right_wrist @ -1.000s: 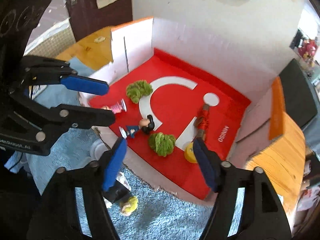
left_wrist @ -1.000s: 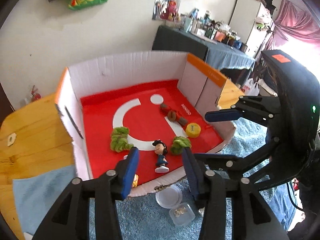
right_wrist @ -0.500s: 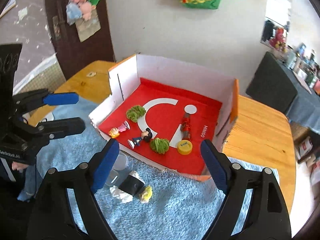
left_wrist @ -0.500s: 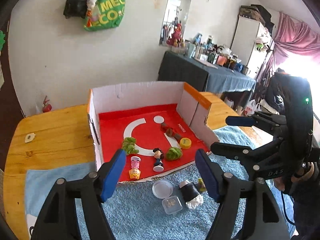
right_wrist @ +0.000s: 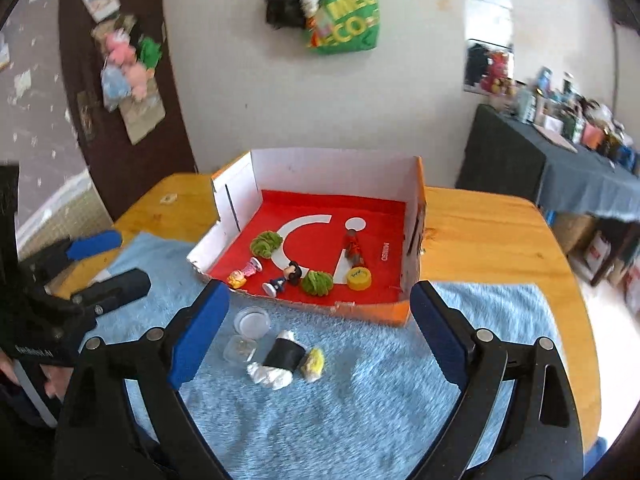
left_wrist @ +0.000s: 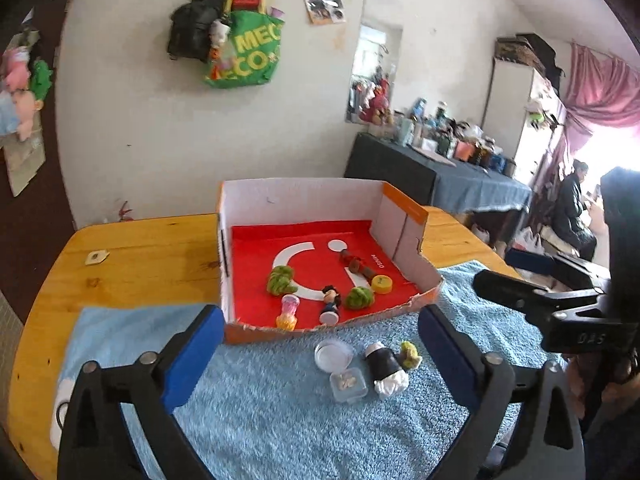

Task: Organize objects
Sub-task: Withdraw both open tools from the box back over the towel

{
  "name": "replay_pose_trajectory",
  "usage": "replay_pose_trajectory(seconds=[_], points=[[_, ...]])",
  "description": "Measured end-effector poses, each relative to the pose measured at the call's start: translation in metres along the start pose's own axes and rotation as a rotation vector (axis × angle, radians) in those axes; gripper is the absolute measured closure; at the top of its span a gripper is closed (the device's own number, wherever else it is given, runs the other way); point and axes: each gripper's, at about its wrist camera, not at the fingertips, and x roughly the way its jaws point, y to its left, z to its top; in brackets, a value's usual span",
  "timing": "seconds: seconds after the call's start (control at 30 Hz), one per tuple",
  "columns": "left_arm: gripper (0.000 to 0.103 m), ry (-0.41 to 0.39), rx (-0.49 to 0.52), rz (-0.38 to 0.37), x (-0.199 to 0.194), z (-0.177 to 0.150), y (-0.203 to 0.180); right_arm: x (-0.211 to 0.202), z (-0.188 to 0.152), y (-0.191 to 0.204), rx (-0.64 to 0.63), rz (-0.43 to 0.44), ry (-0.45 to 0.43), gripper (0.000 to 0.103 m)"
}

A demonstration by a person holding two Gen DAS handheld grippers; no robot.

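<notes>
Hanging on the wall at the left, a green bag (left_wrist: 244, 54) shows the letters "MEC" and "ECO". Below it on the wooden table (left_wrist: 136, 260) stands a cardboard box (left_wrist: 304, 196) with a red floor printed, as far as the small type can be read, "MINISO". Inside, from left to right, lie a green pompom (left_wrist: 281, 280), a pink toy (left_wrist: 289, 311), a dark-haired figurine (left_wrist: 330, 305), a second pompom (left_wrist: 359, 297) and a yellow cap (left_wrist: 381, 283). On the blue towel (left_wrist: 280, 420) in front of the box sit a clear lid (left_wrist: 333, 355), a small clear case (left_wrist: 348, 385) and a black-and-white doll (left_wrist: 385, 369). The left gripper (left_wrist: 320, 354) and the right gripper (right_wrist: 320, 330) hover above the towel, jaws opening, nothing between them.
</notes>
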Motion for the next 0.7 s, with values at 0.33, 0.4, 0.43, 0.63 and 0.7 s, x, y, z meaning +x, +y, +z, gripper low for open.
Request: replay_pose_trajectory(seconds=[0.33,0.4,0.43,0.63,0.7], points=[[0.000,-0.052,-0.040,0.096,-0.003,-0.062,-0.001,0.005,-0.061,0.012,0.001,-0.116,-0.058,0.005],[0.000,-0.037,-0.052,0.112,0.005,-0.074,0.001,0.015,-0.073,0.010,0.010,-0.127,-0.028,0.005],[0.000,-0.022,-0.055,0.117,0.009,-0.078,0.002,0.019,-0.078,0.009,0.015,-0.122,-0.015,0.005],[0.000,0.050,-0.094,0.124,0.027,-0.101,0.007,0.031,-0.099,-0.002,0.075,-0.098,0.046,0.005],[0.000,0.069,-0.089,0.134,0.032,-0.107,0.006,0.033,-0.103,-0.002,0.063,-0.117,0.051,0.005]])
